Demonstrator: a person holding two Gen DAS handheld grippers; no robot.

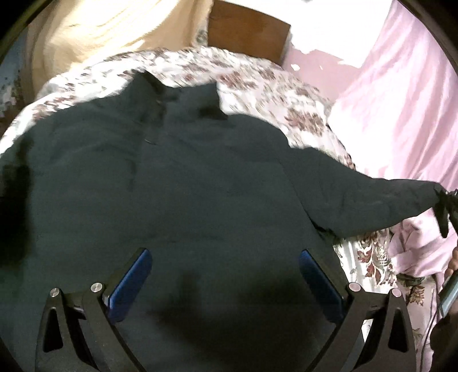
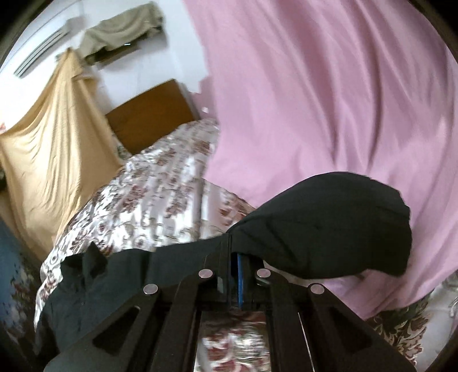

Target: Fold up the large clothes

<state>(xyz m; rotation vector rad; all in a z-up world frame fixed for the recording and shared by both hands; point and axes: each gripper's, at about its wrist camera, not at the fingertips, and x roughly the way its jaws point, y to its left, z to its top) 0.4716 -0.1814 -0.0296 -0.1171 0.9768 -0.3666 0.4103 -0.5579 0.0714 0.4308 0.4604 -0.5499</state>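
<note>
No writing or labels readable anywhere, both views are blurry. One dark jacket (image 1: 177, 183) lies spread across the flowered bedspread (image 1: 257, 83), collar toward the wooden headboard (image 1: 246, 31). Your left gripper (image 1: 224, 271) hangs over the jacket body, its two blue-padded fingers (image 1: 131, 283) wide apart with nothing between them. One sleeve (image 1: 372, 197) is pulled out to the right, off the bedspread, and your right gripper (image 2: 234, 257) is pinched together on the cuff end of it; the dark cloth bunches over the fingertips in the right wrist view. One pink sheet (image 2: 329, 114) hangs at the right of the bed, one yellow cloth (image 2: 54, 137) at the left, one olive cloth (image 2: 123, 25) up on the white wall. No containers in view
</note>
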